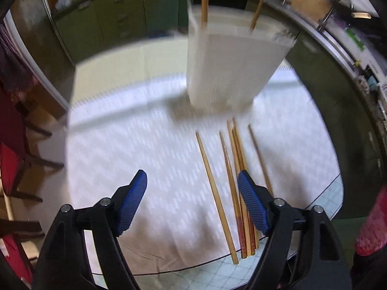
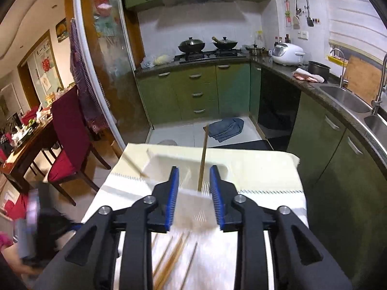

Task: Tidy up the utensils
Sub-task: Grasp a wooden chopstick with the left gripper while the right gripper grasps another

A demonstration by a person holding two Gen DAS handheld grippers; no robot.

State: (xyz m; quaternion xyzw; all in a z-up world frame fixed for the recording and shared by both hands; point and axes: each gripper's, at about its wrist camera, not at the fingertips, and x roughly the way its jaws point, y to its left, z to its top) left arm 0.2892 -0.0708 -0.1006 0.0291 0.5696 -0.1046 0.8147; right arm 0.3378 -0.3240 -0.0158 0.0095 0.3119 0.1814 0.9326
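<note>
Looking down past our left gripper [image 1: 192, 203], we see loose wooden chopsticks [image 1: 235, 181] lying side by side on a white cloth [image 1: 133, 145] that covers the surface. Most of them lie ahead of the right-hand finger, which overlaps the bundle in this view; one chopstick runs through the gap between the blue fingers [image 1: 134, 200]. These fingers stand wide apart, hold nothing, and hang above the cloth. Beyond the chopsticks a white holder [image 1: 229, 67] stands upright, blurred, with two chopsticks rising from its top.

From our right gripper [image 2: 194, 198], we see the same white holder [image 2: 193, 183] directly between the fingers [image 2: 172, 198]. The fingers are parted a little, and we cannot tell whether they press on its walls. One chopstick [image 2: 202, 159] stands in the holder, just beyond the fingertips. More chopsticks [image 2: 174, 261] lie on the cloth below, blurred.
</note>
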